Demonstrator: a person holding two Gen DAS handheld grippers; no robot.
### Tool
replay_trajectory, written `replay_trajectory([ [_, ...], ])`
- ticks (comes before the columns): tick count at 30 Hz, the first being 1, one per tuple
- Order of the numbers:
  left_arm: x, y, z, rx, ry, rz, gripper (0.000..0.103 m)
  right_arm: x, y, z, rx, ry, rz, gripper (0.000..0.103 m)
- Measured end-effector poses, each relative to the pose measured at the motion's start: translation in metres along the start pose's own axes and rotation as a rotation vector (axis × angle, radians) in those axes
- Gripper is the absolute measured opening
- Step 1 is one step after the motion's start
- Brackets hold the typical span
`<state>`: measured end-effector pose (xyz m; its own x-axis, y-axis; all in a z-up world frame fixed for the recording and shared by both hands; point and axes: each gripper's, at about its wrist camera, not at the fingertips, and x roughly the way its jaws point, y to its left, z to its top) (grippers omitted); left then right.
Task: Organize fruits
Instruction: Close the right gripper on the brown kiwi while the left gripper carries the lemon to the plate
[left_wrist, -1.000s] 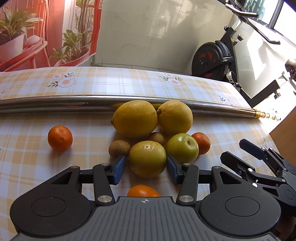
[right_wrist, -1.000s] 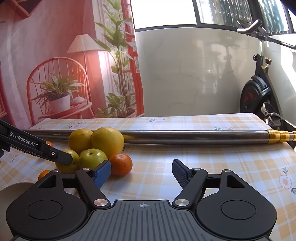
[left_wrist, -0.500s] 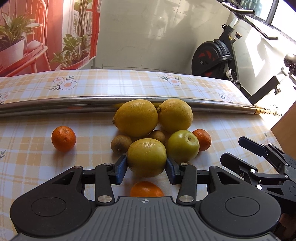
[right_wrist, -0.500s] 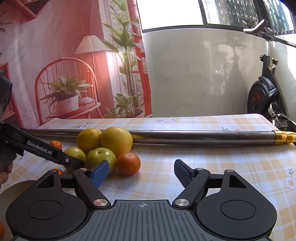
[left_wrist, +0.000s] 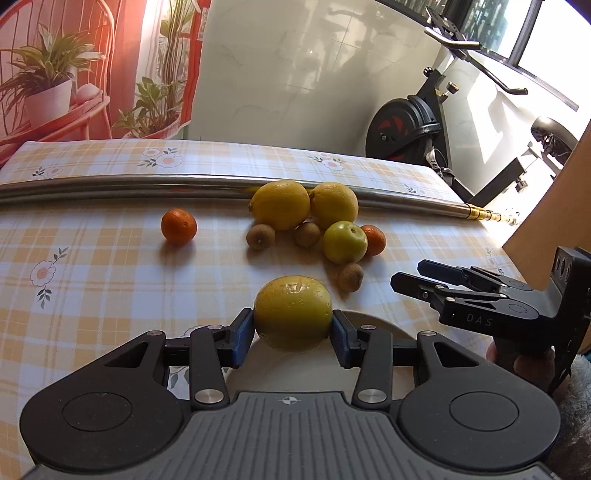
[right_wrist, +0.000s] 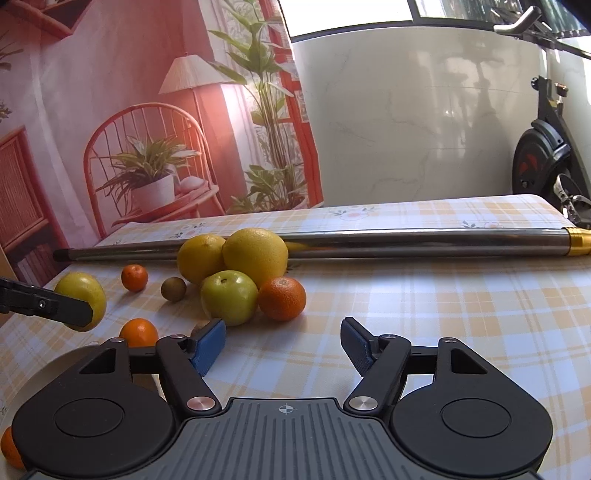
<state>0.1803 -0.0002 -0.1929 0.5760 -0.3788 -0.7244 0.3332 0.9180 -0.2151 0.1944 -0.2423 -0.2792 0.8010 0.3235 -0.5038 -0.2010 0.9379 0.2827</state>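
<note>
My left gripper is shut on a yellow-green round fruit and holds it above the rim of a white plate. The held fruit also shows in the right wrist view. On the checked tablecloth lie two big yellow citrus fruits, a green apple, small brown fruits and tangerines. My right gripper is open and empty, just in front of the green apple and a tangerine. A tangerine sits at the plate's edge.
A long steel pole with a gold tip lies across the table behind the fruit. An exercise bike stands beyond the far right corner. A wooden board rises at the right. The plate lies at the near left.
My left gripper closed on the yellow-green fruit, lifted it out of the pile and drew it back over the plate. A small brown fruit is now uncovered. The right gripper edged nearer the fruit.
</note>
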Motion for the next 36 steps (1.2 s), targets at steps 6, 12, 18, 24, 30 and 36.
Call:
replay_trajectory([
  [6, -0.013, 0.006, -0.024, -0.011, 0.009, 0.012, 0.047, 0.002, 0.019, 0.001, -0.026, 0.039, 0.016, 0.056],
  [12, -0.015, 0.01, -0.037, -0.035, 0.023, 0.005, 0.047, 0.018, 0.043, 0.009, -0.089, 0.093, 0.036, 0.046],
  [18, -0.017, 0.008, -0.046, -0.024, 0.028, 0.0, 0.047, 0.032, 0.06, 0.012, -0.138, 0.132, 0.038, 0.037],
  [24, -0.019, 0.005, -0.049, -0.005, 0.037, 0.004, 0.047, 0.043, 0.062, 0.014, -0.139, 0.156, 0.03, 0.029],
  [30, -0.02, 0.001, -0.052, 0.018, 0.046, 0.018, 0.047, 0.042, 0.063, 0.013, -0.135, 0.164, 0.016, 0.024],
  [36, -0.025, -0.002, -0.056, 0.021, 0.048, 0.023, 0.047, 0.013, 0.058, 0.019, -0.087, 0.108, 0.021, 0.024],
])
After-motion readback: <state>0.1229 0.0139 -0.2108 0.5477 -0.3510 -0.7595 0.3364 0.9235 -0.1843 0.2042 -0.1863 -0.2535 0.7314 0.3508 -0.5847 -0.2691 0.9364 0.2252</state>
